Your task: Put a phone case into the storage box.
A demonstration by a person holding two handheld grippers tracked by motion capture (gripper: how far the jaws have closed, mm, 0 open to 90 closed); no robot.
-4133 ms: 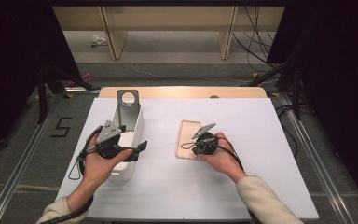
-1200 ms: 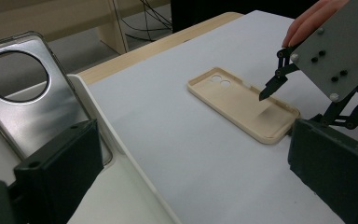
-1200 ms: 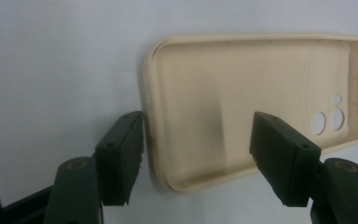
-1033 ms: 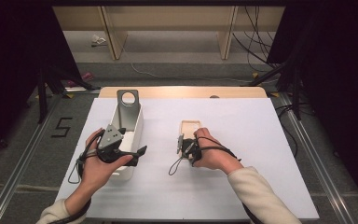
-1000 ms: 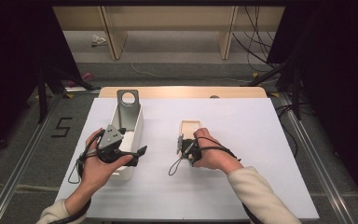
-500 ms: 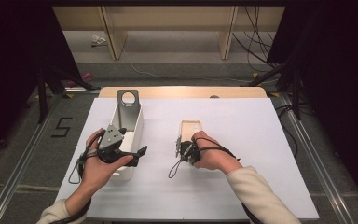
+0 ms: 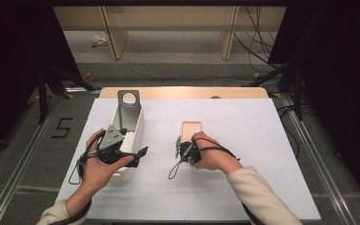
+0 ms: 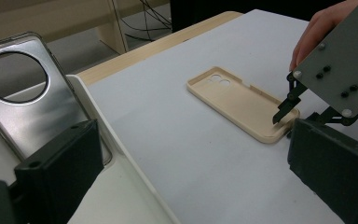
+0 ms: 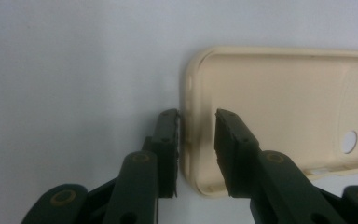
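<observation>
Beige phone case (image 7: 191, 132) lies flat on the white table (image 7: 262, 154), open side up. Right gripper (image 9: 196, 140) straddles its near end wall, jaws just closed in, one outside, one inside, apparently gripping the wall. Left gripper (image 7: 138, 157) stands open over the white bin (image 7: 133, 123), holding nothing.

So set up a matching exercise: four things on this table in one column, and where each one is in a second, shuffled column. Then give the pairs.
Things:
1. beige phone case
2. silver phone case
3. left gripper
4. right gripper

Places:
A. leaning upright in the white bin
B. lying flat on the white table top, hollow side up
C. jaws either side of a beige rim
D. held over the near end of the white bin

Pairs: 1-B, 2-A, 3-D, 4-C
</observation>
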